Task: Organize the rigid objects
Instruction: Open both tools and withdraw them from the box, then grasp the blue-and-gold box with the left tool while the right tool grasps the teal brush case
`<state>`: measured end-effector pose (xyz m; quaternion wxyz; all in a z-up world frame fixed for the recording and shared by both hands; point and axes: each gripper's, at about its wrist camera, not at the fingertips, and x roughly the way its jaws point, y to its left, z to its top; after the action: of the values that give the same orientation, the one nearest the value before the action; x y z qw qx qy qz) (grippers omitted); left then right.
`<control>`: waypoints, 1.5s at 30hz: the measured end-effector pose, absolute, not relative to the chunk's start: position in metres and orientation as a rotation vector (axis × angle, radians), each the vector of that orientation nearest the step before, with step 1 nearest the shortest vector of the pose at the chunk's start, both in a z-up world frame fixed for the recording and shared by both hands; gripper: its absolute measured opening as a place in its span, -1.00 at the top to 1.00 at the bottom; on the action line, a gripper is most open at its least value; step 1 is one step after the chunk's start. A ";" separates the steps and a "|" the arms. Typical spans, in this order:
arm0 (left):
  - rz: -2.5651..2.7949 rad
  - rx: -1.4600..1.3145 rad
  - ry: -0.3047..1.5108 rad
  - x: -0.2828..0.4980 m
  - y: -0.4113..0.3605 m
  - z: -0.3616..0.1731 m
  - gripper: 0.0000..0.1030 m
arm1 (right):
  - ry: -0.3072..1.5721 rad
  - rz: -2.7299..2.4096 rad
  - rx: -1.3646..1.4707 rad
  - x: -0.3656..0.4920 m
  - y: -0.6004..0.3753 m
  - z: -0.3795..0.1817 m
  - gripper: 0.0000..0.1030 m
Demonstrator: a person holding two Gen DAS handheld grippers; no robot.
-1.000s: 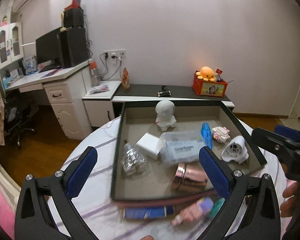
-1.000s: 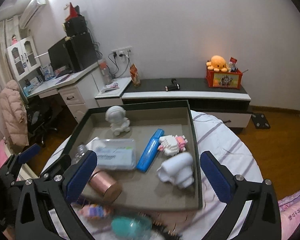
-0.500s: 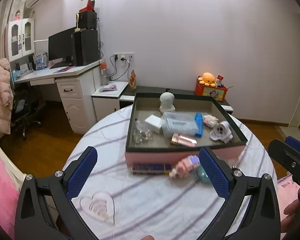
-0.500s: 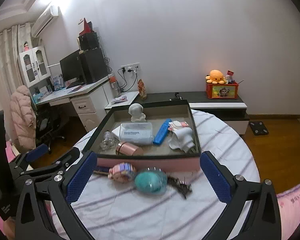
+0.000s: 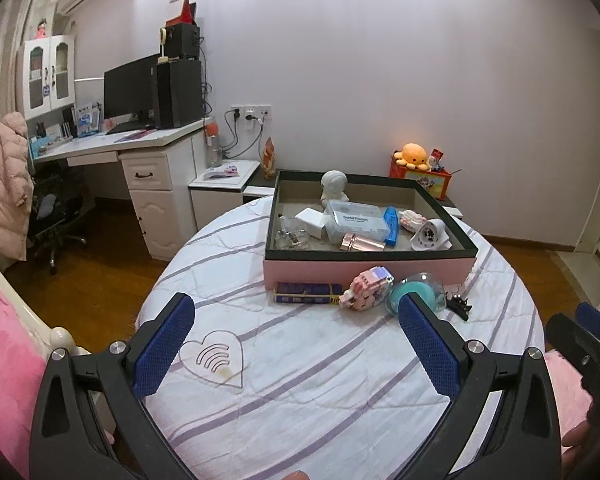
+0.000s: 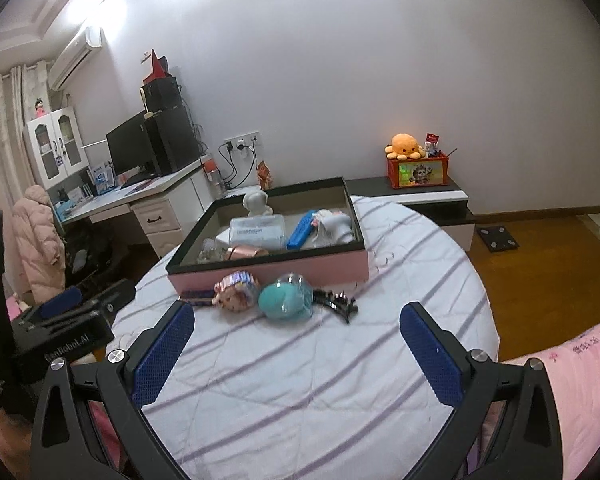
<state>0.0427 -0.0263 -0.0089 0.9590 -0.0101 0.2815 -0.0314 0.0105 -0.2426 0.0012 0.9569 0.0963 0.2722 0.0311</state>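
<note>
before the pink tray [image 5: 364, 270], the blue box [image 5: 306, 293] lies crosswise; both grippers [image 5: 296, 344] [image 6: 296, 340] gape wide, empty.

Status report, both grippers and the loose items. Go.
Left gripper open, empty. Right gripper open, empty. Four items on the table outside the pink box: blue box, block doll, teal ball, black clip. Nothing blocks them.

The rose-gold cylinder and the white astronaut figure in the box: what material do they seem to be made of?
The rose-gold cylinder looks like polished metal or metallised plastic: it shows bright mirror-like streaks along its side. The white astronaut figure looks like matte plaster or unglazed ceramic: an even chalky white with soft shading and no glare. Neither can be confirmed by sight.
</note>
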 end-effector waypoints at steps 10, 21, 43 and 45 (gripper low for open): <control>-0.041 -0.034 0.589 0.035 -0.013 -0.016 -0.99 | 0.568 0.080 0.179 0.007 -0.233 -0.004 -1.00; -0.056 -0.027 0.596 0.033 -0.017 -0.020 -0.99 | 0.592 0.083 0.166 0.008 -0.229 -0.010 -1.00; -0.093 -0.016 0.675 0.077 -0.032 -0.054 -0.99 | 0.696 0.031 0.107 0.051 -0.232 -0.042 -1.00; -0.072 -0.012 0.685 0.088 -0.028 -0.060 -0.99 | 0.713 0.028 0.100 0.061 -0.234 -0.046 -1.00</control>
<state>0.0881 -0.0275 -0.0596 0.9413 -0.0060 0.3358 -0.0351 0.0614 -0.2338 -0.0461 0.9359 0.0490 0.3486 0.0137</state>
